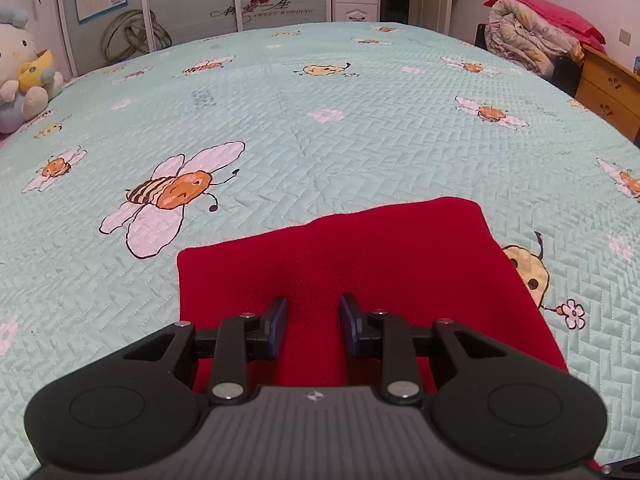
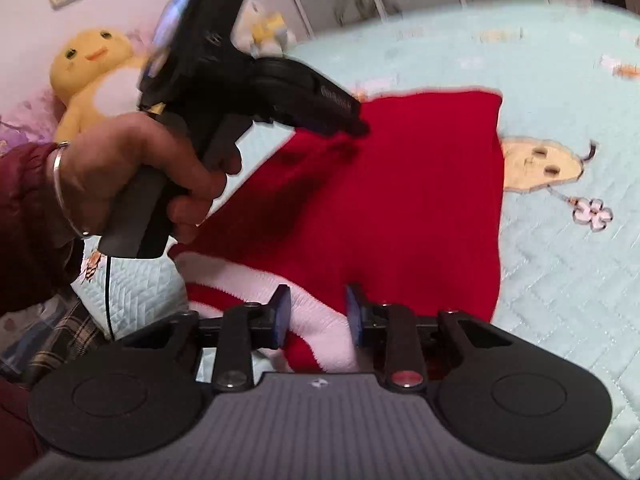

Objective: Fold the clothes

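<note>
L plush [image 1: 18, 68]: white, far up-left of the L fingers, at the bed's edge by the wall.
Yellow plush [image 2: 92, 80]: R wrist view, far up-left of the R fingers, against the wall.
L hand [image 2: 136, 168]: seen from the R wrist cam, wrapped round the L gripper's handle; bangle [image 2: 60, 184] on the wrist, dark red sleeve [image 2: 24, 216] behind it.
Bed cover [image 1: 320, 128]: pale green quilted, bee print; big bee [image 1: 176, 192] up-left of the L fingers.
L gripper [image 1: 313, 322]: angled down over the garment; fingers [image 1: 276, 320] apart w/ a gap, nothing between them, released. Whether the tips touch the cloth, can't tell.
Red garment [image 1: 380, 264]: folded flat on the bed, directly under and ahead of the L fingers, reaching further to their right.
Same garment, R view [image 2: 384, 200]: spread ahead of the R fingers; white-striped edge [image 2: 312, 320] lies between and below them.
R gripper [image 2: 318, 316]: fingers [image 2: 282, 312] apart, striped edge in the gap; pads not seen pressing it, so not gripping. View is blurred.
Rolled quilt [image 1: 532, 36]: far up-right of the L fingers, past the bed.
Wooden cabinet [image 1: 612, 92]: far right, beside the quilt.
</note>
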